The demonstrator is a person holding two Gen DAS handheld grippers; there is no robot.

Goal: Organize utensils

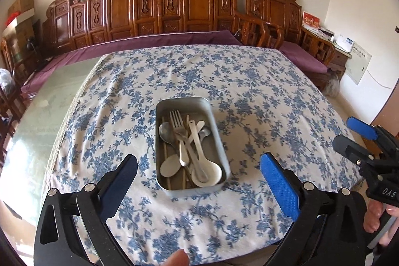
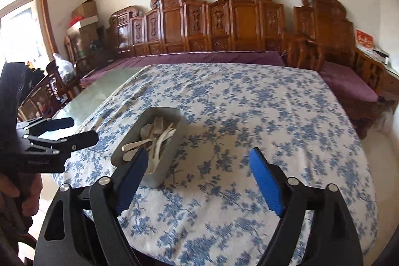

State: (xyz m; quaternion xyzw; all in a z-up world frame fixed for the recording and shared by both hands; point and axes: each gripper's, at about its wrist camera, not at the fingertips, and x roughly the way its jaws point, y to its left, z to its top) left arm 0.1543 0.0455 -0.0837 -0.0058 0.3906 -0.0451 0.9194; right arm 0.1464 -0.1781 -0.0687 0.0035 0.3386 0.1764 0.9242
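Left gripper fingers were spread wide, nothing held. Right gripper fingers likewise were spread wide and empty. Ahead of both, the metal tray was seen on the flowered tabletop, with fork, spoons and chopsticks piled inside.

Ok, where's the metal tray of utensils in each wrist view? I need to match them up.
Left wrist: metal tray sits at centre, between the open fingers, long side running away.
Right wrist: tray sits left of centre, partly behind the left finger.
Shared landmark: the blue floral tablecloth under it.
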